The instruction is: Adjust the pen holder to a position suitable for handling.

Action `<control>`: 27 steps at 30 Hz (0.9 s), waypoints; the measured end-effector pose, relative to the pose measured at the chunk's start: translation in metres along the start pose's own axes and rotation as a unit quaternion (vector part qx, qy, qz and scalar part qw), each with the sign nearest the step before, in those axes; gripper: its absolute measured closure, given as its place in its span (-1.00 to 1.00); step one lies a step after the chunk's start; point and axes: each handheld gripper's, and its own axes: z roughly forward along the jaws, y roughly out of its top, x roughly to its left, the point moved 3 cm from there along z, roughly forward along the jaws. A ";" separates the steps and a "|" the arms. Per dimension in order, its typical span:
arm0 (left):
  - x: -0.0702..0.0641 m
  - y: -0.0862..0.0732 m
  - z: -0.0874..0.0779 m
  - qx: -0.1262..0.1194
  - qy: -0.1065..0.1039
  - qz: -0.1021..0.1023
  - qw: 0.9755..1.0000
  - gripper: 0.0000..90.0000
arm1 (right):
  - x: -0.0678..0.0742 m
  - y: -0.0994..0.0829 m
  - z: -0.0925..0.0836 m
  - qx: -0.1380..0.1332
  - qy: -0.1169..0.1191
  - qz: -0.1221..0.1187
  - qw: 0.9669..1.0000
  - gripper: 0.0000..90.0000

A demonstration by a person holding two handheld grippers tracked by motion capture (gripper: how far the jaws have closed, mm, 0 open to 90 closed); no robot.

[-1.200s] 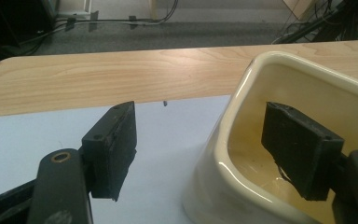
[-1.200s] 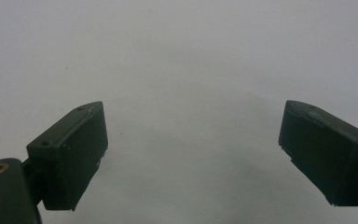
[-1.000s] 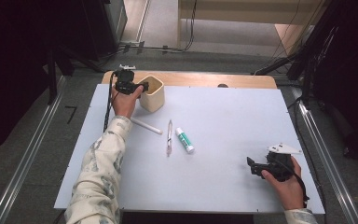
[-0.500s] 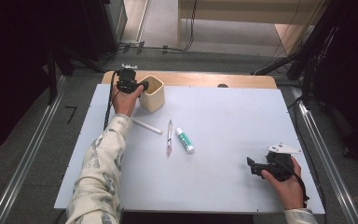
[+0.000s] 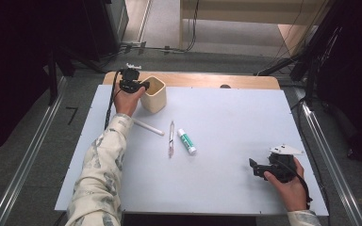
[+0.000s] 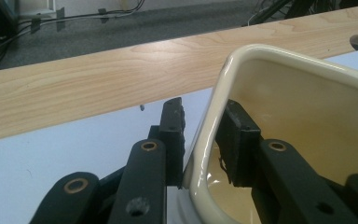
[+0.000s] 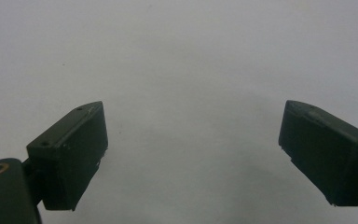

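- Left gripper (image 5: 143, 84) sits at the far left of the tabletop (image 5: 245, 117); its jaws have just been closing and now clamp the near wall of the cup (image 5: 153, 94), one jaw outside, one inside
- The cup stands upright by the wooden edge strip (image 5: 193, 80); what shows of its inside is bare
- A white stick (image 5: 147, 126) lies just beside the left sleeve (image 5: 99, 165), then a pen (image 5: 171, 138), then a glue tube (image 5: 186, 141); all three lie apart from the cup, with nothing between them and it
- Right gripper (image 5: 257, 168) rests at the near right, well apart from everything, jaws spread wide with nothing between them
- The left gripper view shows the pads (image 6: 175, 126) pressing the cream rim (image 6: 214, 107), which the high view is too small to tell
- The right gripper view shows bare tabletop between its jaws
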 end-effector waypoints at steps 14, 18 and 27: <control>-0.010 -0.002 -0.008 0.026 0.036 0.023 0.999 0.87 | 0.001 0.001 0.000 -0.001 0.002 -0.002 1.000 -0.85; -0.010 -0.003 -0.010 0.026 0.041 0.021 0.999 0.88 | 0.001 0.001 -0.001 -0.002 0.001 -0.001 1.000 -0.85; -0.008 -0.006 -0.014 0.021 0.040 0.010 0.999 0.90 | 0.001 0.001 -0.001 -0.004 0.002 -0.001 1.000 -0.85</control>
